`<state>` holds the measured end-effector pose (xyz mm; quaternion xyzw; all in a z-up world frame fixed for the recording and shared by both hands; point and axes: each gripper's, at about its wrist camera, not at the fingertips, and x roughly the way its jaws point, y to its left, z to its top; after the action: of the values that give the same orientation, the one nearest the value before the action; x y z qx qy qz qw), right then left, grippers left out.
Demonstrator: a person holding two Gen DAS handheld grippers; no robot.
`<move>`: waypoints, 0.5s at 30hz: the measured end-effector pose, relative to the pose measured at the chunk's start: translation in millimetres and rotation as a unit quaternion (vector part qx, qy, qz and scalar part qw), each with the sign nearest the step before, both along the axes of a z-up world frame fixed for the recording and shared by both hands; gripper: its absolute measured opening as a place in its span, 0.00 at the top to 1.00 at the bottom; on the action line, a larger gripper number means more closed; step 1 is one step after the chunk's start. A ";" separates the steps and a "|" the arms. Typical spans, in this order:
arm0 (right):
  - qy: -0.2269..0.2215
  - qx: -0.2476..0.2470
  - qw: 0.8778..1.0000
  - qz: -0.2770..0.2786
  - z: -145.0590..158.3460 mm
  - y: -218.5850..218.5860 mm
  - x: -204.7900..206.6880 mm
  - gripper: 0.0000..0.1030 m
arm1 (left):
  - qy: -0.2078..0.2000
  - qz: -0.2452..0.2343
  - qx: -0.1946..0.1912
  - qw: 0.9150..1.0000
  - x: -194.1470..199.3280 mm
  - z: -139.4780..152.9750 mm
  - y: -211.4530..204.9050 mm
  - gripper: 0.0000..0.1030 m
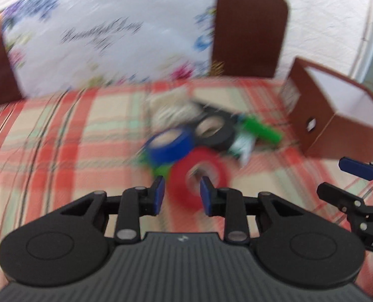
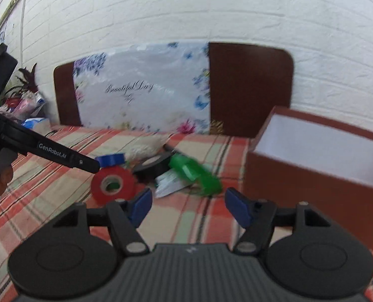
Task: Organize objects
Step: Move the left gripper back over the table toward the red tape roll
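The left gripper (image 1: 182, 191) is hovering spread over the red tape (image 1: 197, 176) at lower centre of its blurred view, pinching nothing. Only this view is showing the blue tape (image 1: 170, 146) whole, beside the black tape (image 1: 215, 130). The right gripper (image 2: 187, 206) is spread and unloaded; its view is showing the brown box (image 2: 312, 173) at right and a green item (image 2: 196, 173) at centre.

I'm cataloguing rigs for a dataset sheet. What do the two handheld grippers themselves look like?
Both match: the left gripper and right gripper have matte black bodies with a ribbed grey centre panel, two round black discs at the sides, black linkage arms with silver pivot pins, and blue finger pads. White "GenRobot.AI" lettering runs along the left one's arm in the right wrist view. No cables show.
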<state>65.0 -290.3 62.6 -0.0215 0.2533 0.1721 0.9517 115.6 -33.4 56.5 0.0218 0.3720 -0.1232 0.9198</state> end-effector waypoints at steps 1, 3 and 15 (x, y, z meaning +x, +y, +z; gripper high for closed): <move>0.016 0.003 1.000 0.007 -4.8 13.8 0.9 0.39 | 0.005 0.011 -0.001 1.000 -1.6 -7.2 11.9 0.68; 0.042 0.013 0.999 0.018 -11.5 34.0 4.0 0.39 | 0.018 0.032 -0.010 0.999 -3.3 -21.0 33.9 0.68; 0.059 -0.064 0.994 0.059 -42.7 126.2 56.1 0.21 | 0.008 0.066 -0.089 0.994 -12.8 -50.4 84.1 0.68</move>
<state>121.1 -164.2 20.0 -0.0874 0.3178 0.2124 0.9199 102.7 50.7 6.1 -0.0860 0.3676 -0.0948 0.9211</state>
